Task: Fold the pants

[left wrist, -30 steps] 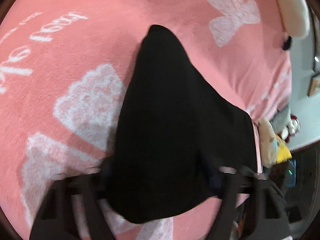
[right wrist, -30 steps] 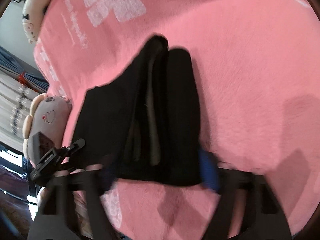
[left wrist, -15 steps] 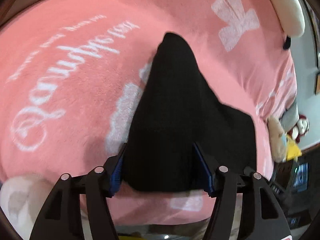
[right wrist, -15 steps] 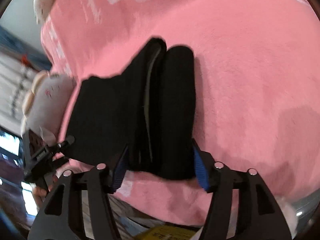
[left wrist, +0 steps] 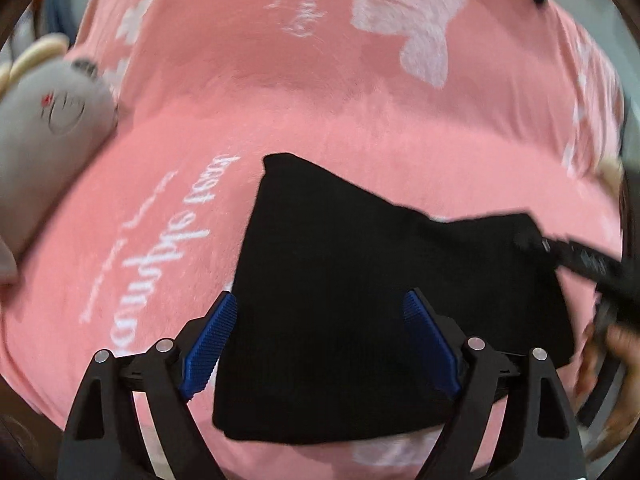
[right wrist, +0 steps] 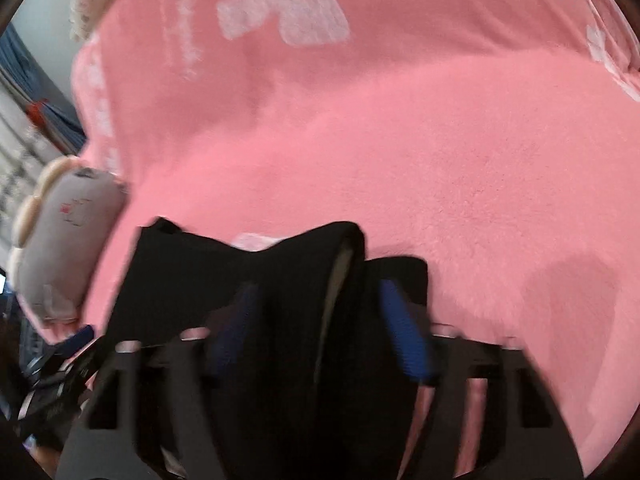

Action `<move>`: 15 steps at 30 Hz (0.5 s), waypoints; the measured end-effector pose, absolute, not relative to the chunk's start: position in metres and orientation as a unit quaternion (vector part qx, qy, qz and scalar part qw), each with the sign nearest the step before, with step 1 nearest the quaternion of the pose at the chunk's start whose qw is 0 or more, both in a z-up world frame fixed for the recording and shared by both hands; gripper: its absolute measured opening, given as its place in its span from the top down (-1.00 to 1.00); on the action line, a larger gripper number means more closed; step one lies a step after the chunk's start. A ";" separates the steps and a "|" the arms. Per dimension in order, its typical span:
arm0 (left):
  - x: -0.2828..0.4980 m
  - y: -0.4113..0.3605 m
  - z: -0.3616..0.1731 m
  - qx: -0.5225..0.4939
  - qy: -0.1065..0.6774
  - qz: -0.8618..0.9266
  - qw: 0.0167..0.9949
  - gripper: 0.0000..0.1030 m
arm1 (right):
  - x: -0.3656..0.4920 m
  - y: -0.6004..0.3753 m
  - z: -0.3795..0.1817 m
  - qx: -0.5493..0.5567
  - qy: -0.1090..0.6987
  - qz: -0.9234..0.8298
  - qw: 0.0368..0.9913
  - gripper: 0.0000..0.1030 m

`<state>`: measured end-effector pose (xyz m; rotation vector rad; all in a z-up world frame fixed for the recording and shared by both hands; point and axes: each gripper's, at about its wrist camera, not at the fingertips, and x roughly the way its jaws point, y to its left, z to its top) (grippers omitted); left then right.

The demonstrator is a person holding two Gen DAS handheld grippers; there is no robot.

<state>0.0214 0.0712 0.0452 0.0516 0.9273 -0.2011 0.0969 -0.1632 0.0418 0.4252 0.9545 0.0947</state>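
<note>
Folded black pants lie on a pink blanket. My left gripper hovers over their near edge. Its jaws are opening, and its blue pads stand wide on either side of the cloth without pressing it. In the blurred right wrist view my right gripper is closing on a raised fold of the pants. That cloth, with a pale inner layer showing, fills the gap between its pads. The right gripper also shows at the pants' right corner, with a hand behind it.
A grey plush toy lies at the blanket's left edge and also appears as the plush in the right wrist view. The blanket carries white bows and lettering and stretches away beyond the pants. Dark blurred gear sits at the right wrist view's lower left.
Both cameras have pulled back and up, so the pants sit lower in view. The left jaws have spread wider off the cloth. The right gripper has come onto the bunched folded edge.
</note>
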 end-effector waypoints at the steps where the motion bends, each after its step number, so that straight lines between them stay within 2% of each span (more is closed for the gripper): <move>1: 0.022 0.066 0.041 0.042 0.446 -0.089 0.890 -0.61 | 0.098 -0.160 0.047 0.198 0.452 0.055 0.868 0.85; 3: 0.023 0.061 0.034 0.062 0.447 -0.082 0.889 -0.62 | 0.089 -0.154 0.072 0.202 0.420 0.090 0.880 0.84; 5: 0.024 0.060 0.029 0.074 0.447 -0.078 0.888 -0.65 | 0.081 -0.146 0.089 0.161 0.393 0.077 0.902 0.84; 7: 0.025 0.057 0.023 0.090 0.446 -0.069 0.888 -0.67 | 0.089 -0.147 0.076 0.132 0.410 0.053 0.901 0.75; 8: 0.025 0.056 0.022 0.092 0.446 -0.067 0.888 -0.67 | 0.101 -0.150 0.052 0.116 0.448 0.036 0.886 0.66; 10: 0.025 0.055 0.019 0.094 0.448 -0.068 0.886 -0.68 | 0.100 -0.161 0.034 0.157 0.457 0.035 0.875 0.65; 15: 0.019 0.056 0.018 0.112 0.443 -0.062 0.887 -0.68 | 0.045 -0.164 0.084 0.210 0.375 0.046 0.902 0.62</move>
